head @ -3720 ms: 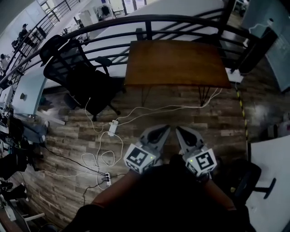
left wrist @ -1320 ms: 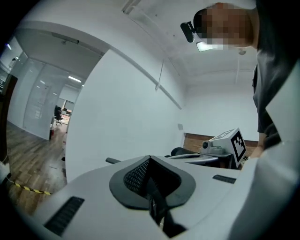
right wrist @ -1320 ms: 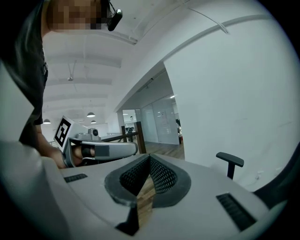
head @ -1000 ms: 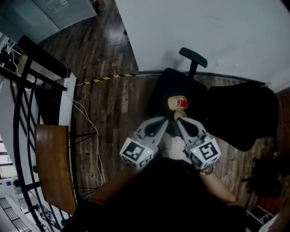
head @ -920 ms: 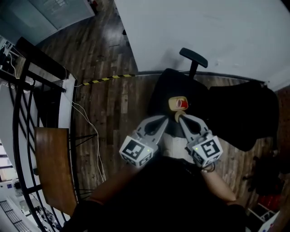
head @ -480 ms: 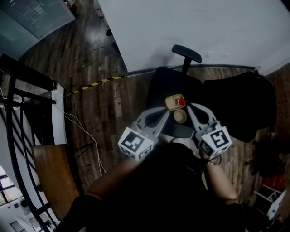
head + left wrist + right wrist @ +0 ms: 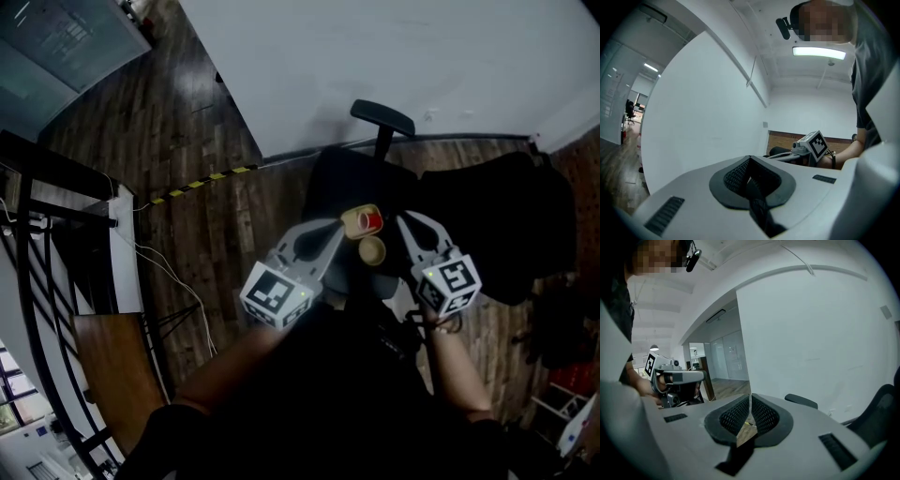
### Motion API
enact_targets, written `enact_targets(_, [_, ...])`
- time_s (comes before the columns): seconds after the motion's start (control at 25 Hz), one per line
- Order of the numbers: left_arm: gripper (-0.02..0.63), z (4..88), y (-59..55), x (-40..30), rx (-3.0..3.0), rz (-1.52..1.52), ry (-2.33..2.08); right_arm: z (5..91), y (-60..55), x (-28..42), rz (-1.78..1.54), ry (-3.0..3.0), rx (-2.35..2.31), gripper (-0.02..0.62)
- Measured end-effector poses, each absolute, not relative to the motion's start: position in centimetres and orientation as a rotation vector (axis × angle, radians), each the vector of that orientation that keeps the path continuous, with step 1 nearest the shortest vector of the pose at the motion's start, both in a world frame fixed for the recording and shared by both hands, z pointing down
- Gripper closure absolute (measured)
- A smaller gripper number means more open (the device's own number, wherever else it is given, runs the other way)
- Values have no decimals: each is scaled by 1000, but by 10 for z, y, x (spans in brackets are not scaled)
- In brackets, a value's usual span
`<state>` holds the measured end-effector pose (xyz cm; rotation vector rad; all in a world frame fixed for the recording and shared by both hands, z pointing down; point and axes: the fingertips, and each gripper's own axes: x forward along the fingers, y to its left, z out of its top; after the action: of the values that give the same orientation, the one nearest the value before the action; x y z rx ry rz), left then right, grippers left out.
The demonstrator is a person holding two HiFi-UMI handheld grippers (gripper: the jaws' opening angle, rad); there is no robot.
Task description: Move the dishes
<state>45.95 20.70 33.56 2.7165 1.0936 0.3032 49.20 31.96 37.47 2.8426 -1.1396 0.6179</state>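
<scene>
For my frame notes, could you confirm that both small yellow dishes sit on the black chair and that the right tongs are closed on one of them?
Not quite: the right tongs are closed, but on nothing; the right gripper view shows them meeting with no dish between. Both small yellow dishes do sit on the black chair.

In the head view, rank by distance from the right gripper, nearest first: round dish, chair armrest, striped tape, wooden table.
1. Round dish, just left of right gripper.
2. Chair armrest, ahead.
3. Striped tape, far left.
4. Wooden table, lower left.
</scene>
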Motion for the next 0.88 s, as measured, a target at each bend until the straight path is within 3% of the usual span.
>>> enact_targets(0.36, [615, 365, 229, 506, 2760, 395, 986, 457, 341, 553, 913, -1237, 2749, 568])
enact_targets(0.88, [615, 444, 258, 553, 2728, 563, 911, 615, 366, 583, 1324, -1261, 2565, 532])
